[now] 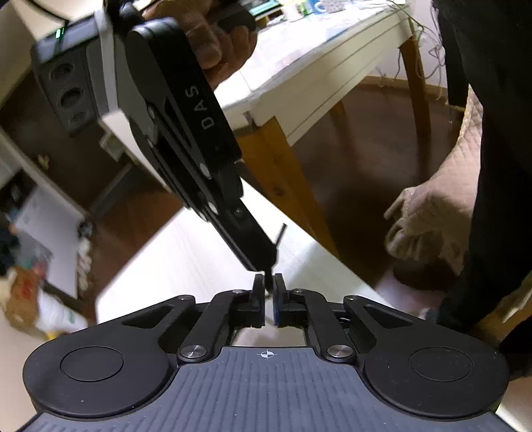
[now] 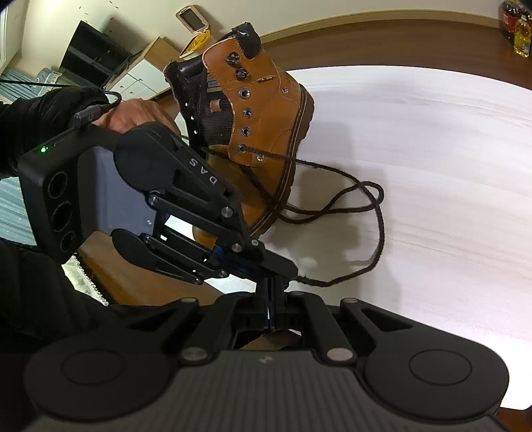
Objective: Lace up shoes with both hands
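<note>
A tan leather boot (image 2: 266, 126) with metal eyelets stands on the white table (image 2: 432, 166). A dark brown lace (image 2: 365, 199) runs from its lowest eyelet and loops across the table toward both grippers. My right gripper (image 2: 271, 292) is shut on the lace end. My left gripper (image 1: 268, 289) is nearly shut, with the lace tip (image 1: 267, 279) between its pads. In the left wrist view the right gripper (image 1: 262, 262) comes down from above and meets the left fingertips. In the right wrist view the left gripper (image 2: 276, 269) crosses in from the left, in front of the boot.
A second white table with wooden legs (image 1: 299, 99) stands behind, cluttered on top. A beige quilted cloth (image 1: 432, 216) hangs at the right over dark wood floor. Bottles (image 2: 518, 30) stand at the far right. The person's dark sleeve (image 2: 40, 116) is at the left.
</note>
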The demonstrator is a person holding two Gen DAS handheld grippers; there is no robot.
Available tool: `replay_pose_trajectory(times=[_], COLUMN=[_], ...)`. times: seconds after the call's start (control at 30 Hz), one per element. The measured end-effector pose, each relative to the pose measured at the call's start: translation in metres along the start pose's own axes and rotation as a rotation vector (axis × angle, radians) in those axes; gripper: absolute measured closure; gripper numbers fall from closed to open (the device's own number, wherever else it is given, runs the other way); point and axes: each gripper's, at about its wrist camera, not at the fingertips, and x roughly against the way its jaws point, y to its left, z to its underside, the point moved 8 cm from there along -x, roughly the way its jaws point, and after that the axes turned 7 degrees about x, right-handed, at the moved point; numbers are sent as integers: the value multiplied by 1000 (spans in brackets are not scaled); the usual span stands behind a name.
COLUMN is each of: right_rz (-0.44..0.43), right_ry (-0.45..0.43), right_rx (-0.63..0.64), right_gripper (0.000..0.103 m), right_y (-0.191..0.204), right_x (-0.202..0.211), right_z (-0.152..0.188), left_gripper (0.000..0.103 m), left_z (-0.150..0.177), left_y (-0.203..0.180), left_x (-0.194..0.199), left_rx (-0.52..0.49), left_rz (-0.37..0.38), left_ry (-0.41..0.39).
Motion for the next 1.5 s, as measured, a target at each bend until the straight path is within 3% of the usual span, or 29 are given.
replay_pose_trajectory(times=[0.13,0.27,0.33,0.5,0.8,0.83,0.87,0.93,1.07,1.13,1.33,1.5], right_rz=[19,71,56,-47,-69,-68,-65,-54,-21,5,61,94], right_ry=[-29,-159,-238,-353,-404,-407,-407,-393,-401,-415,-418,-387], right_rx=[-42,-279,-413,-552,-485,-482,-478,-465,-442,-440,-422,-425], right_gripper=[100,86,85,82,83,86,98,100,100,100,100,100], right_y=[-5,-34,-45,-45,-20,-19,-19,-16,-15,-17,-24,-12], right_x=[1,19,27,30,17,17,16,13,17,21,23,1], right_z=[1,7,16,32,18,16,15,13,9,6,-9,-24], left_gripper=[100,100,100,100,100,100,100,100,97,95,89,82], left_z=[2,8,11,15,14,13,13,13,17,24,63,149], left_y=[10,29,37,50,53,53,54,53,52,49,24,0], left_x=[0,3,6,13,20,20,20,20,23,37,111,174], left_rx=[118,286,345,434,422,424,429,437,477,544,703,824], left_rz=[-1,-35,-51,-80,-83,-85,-89,-96,-114,-133,-277,-409], left_ry=[14,27,24,14,21,19,21,18,40,59,110,250])
